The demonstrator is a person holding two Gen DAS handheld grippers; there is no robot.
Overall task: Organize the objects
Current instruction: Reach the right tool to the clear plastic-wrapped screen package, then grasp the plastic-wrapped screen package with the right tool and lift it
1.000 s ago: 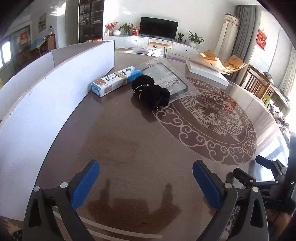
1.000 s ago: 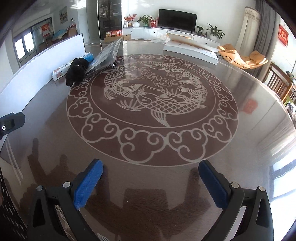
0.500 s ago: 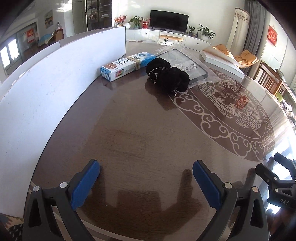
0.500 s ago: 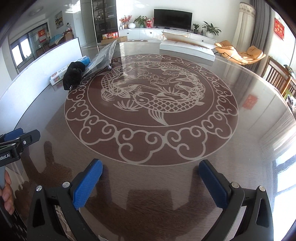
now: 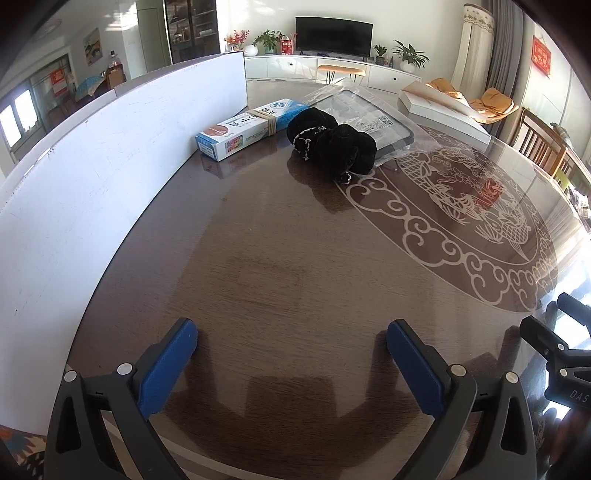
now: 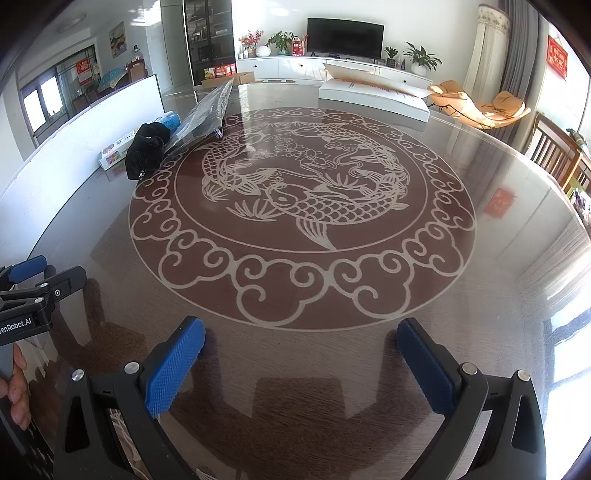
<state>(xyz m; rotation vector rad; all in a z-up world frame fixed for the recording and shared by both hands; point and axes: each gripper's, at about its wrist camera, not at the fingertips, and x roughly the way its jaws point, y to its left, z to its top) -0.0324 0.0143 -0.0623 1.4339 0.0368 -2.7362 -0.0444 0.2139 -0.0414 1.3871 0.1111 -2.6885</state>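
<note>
Glossy round table fills both views. Nearest, the left gripper and right gripper hover spread and empty. Far left lie a black cloth bundle, a box and a bagged tray, untouched. Sorting seems not yet begun; next comes a reach forward to the bundle.

Upper centre: you see a television on a white cabinet.
Upper right: you see an orange lounge chair.
Right edge: you see a wooden chair.
Left side: you see a white board.
</note>
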